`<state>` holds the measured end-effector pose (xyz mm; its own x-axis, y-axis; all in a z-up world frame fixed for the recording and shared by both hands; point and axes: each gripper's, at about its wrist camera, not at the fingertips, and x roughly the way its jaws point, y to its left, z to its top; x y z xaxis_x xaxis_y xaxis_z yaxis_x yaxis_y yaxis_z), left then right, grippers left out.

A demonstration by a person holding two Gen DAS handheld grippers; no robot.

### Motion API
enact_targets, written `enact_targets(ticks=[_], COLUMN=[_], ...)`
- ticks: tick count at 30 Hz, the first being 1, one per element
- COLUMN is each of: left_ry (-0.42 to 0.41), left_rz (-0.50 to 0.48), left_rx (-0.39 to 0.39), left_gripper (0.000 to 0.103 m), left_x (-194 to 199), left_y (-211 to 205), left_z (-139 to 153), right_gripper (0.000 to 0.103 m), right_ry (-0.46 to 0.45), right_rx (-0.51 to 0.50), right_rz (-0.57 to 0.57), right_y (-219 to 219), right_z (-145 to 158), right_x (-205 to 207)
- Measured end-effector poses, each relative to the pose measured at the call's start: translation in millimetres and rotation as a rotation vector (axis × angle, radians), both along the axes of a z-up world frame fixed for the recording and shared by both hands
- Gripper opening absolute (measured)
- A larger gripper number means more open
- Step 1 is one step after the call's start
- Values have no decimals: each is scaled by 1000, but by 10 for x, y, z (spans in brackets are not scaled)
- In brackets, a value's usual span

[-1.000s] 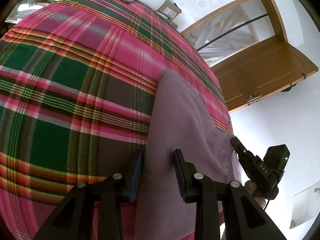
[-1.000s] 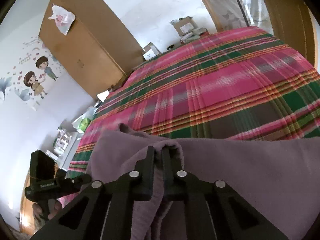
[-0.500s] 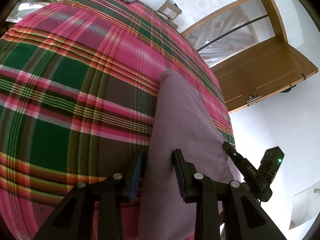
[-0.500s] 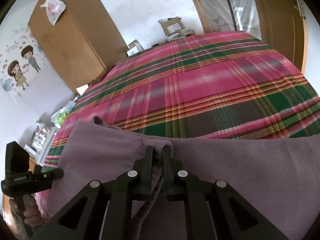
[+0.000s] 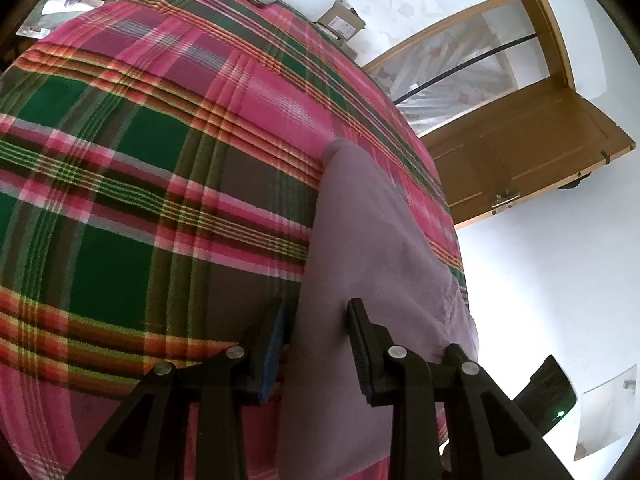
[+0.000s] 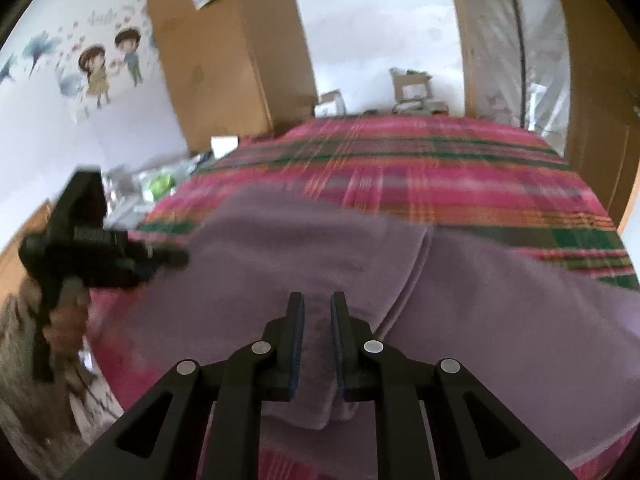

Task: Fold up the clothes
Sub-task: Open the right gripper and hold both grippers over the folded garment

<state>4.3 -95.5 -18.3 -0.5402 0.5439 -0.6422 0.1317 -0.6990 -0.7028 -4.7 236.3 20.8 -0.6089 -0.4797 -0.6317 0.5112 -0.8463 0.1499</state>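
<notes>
- Purple garment is spread on the plaid bedcover near the bed's right edge – in the left wrist view it is seen as a long strip running away from the camera.
- In the right wrist view the same garment is seen lying wide across the near part of the bedcover, with a seam or fold line running through it.
- The left gripper is held with its jaws apart; the near edge of the garment is placed between them, but the cloth is not pressed by the fingers.
- The right gripper is set narrow, and a bunched fold of the garment is seen between its pads; whether the fold is really squeezed cannot be told.
- The left gripper is also seen in the right wrist view, at the left border of the garment – this picture is blurred.
- A wooden wardrobe and a wooden door are seen beyond the bed.
</notes>
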Motion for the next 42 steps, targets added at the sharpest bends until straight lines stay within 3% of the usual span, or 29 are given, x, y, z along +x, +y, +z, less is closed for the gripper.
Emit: enact_targets(ticks=[6, 8, 13, 18, 24, 30, 34, 42], left_ry=[-4, -5, 0, 11, 15, 19, 16, -35], left_rz=[-6, -6, -7, -15, -20, -45, -68, -145], left_rx=[7, 7, 11, 18, 21, 20, 29, 65], left_gripper=[32, 32, 32, 32, 32, 32, 32, 32], left_x=[37, 59, 123, 156, 184, 243, 284, 261], left_y=[-35, -55, -95, -107, -120, -121, -110, -28], left_z=[-2, -1, -6, -16, -15, -21, -30, -23], right_gripper=[18, 18, 18, 18, 18, 19, 26, 26], right_ry=[-21, -3, 63, 72, 152, 175, 194, 164], right_rx=[8, 51, 52, 129, 196, 245, 178, 127], right_rz=[-47, -49, -23, -44, -64, -69, -7, 172], right_y=[-2, -64, -142, -225, -300, -377, -464, -813], right_z=[-88, -67, 64, -87, -163, -117, 5, -30], right_x=[21, 53, 209, 307, 412, 448, 571, 689])
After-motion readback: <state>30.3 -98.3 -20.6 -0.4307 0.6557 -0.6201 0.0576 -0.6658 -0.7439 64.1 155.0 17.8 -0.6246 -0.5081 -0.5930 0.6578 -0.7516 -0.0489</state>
